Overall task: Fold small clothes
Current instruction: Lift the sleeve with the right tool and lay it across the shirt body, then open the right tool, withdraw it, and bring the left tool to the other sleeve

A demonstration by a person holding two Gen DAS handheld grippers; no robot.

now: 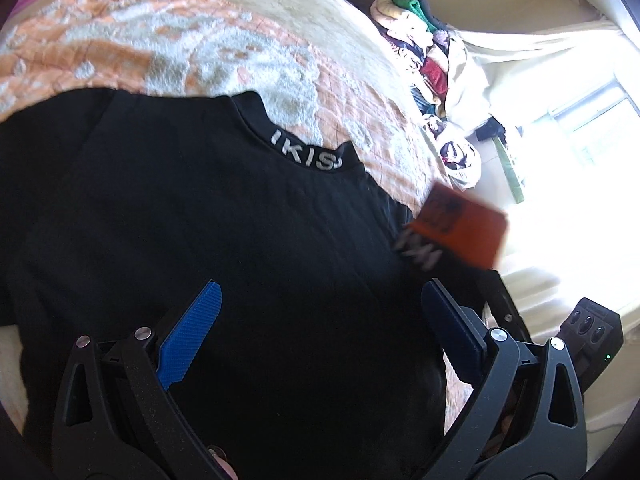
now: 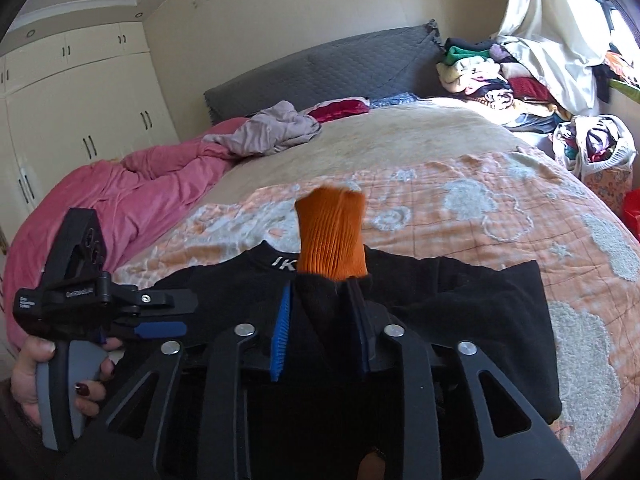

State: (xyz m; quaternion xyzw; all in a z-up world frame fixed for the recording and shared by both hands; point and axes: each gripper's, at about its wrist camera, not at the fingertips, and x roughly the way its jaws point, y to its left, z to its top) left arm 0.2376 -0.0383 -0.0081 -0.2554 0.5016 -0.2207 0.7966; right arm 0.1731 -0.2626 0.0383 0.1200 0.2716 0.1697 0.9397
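Note:
A black T-shirt (image 1: pixel 200 220) with white letters on its collar lies flat on the bed; it also shows in the right wrist view (image 2: pixel 460 300). My left gripper (image 1: pixel 320 292) is open just above the shirt's middle, holding nothing. My right gripper (image 2: pixel 322 300) is shut on an orange and black sock (image 2: pixel 332 236), which stands up between its blue pads over the shirt's collar. The sock also shows blurred in the left wrist view (image 1: pixel 460 224) at the shirt's right edge. The left gripper also shows in the right wrist view (image 2: pixel 160 316), held in a hand at the left.
The bed has an orange and white quilt (image 2: pixel 500 208). A pink duvet (image 2: pixel 100 208) and a grey garment (image 2: pixel 276 128) lie at its far left. A heap of clothes (image 2: pixel 492 76) and a full bag (image 2: pixel 596 148) stand at the right. Wardrobes (image 2: pixel 80 112) fill the left wall.

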